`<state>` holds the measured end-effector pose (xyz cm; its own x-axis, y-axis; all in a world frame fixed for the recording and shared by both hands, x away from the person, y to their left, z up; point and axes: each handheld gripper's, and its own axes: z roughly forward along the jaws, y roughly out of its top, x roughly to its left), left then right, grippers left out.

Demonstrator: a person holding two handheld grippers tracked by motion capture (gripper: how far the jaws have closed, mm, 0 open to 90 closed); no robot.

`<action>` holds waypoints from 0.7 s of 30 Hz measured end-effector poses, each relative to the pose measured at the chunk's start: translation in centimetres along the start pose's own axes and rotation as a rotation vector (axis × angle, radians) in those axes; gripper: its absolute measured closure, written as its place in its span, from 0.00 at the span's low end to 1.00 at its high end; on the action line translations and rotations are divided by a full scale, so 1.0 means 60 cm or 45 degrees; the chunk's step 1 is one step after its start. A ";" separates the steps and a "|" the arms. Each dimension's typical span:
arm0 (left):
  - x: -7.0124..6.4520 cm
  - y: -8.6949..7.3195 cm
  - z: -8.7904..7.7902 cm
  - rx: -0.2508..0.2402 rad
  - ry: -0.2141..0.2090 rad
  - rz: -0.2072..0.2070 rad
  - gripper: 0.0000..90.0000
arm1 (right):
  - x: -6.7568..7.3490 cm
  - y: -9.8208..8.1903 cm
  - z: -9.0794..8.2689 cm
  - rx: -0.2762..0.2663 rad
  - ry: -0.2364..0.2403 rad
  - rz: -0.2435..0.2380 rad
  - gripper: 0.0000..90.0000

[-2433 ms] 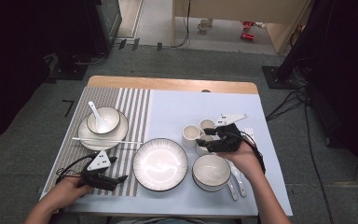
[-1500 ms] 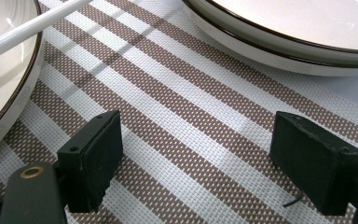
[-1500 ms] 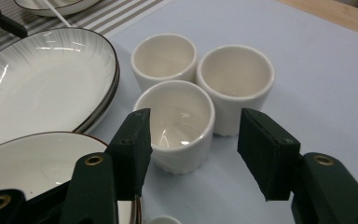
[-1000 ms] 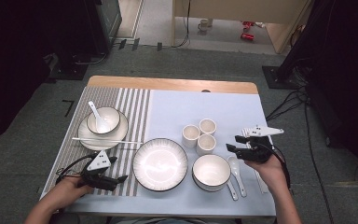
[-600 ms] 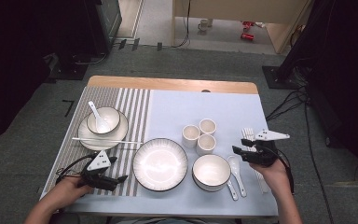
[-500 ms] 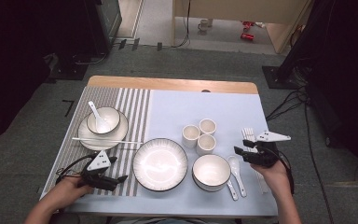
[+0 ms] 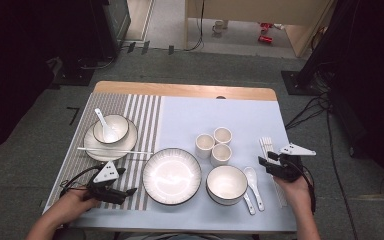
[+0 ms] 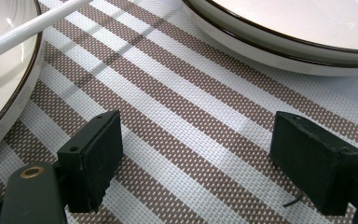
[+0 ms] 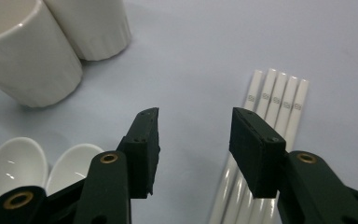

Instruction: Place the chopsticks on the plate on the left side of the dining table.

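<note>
My right gripper [image 7: 266, 164] hovers low over the light blue mat at the right, between two white spoons [image 7: 252, 181] and a row of white chopsticks [image 7: 266, 147]. In the right gripper view its jaws [image 9: 193, 119] stand partly apart and have just been closing. Only bare mat lies between them. The chopsticks [image 9: 277, 100] lie just under the right jaw and the spoons [image 9: 14, 163] are at lower left. My left gripper [image 7: 126, 191] rests open on the striped placemat [image 8: 191, 135], holding nothing.
Three white cups [image 7: 221, 154] stand left of the chopsticks, above a bowl [image 7: 226, 183]. A large plate [image 7: 172, 176] sits mid-front. At the left, a plate [image 7: 92, 147] carries a small bowl with a spoon, and a single chopstick [image 7: 115, 150] lies across its front.
The right gripper left the cups, swung right and came down toward the front beside the chopsticks. The left gripper stayed put.
</note>
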<state>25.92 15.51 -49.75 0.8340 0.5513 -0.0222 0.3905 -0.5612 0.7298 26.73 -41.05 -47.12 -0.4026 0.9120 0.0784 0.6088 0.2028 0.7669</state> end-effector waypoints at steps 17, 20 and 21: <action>0.000 0.000 0.000 0.002 0.002 0.002 0.19 | -0.028 -0.029 -0.003 -0.025 -0.100 0.090 0.68; 0.000 0.000 0.000 0.002 0.002 0.003 0.19 | -0.030 -0.031 -0.003 -0.024 -0.116 0.103 0.70; 0.000 0.000 0.000 0.002 0.003 0.002 0.19 | -0.033 -0.033 -0.003 -0.026 -0.128 0.110 0.71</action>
<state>25.91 15.49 -49.74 0.8339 0.5515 -0.0195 0.3895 -0.5632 0.7288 26.18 -43.33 -48.68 -0.2784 0.9570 0.0813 0.6240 0.1159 0.7728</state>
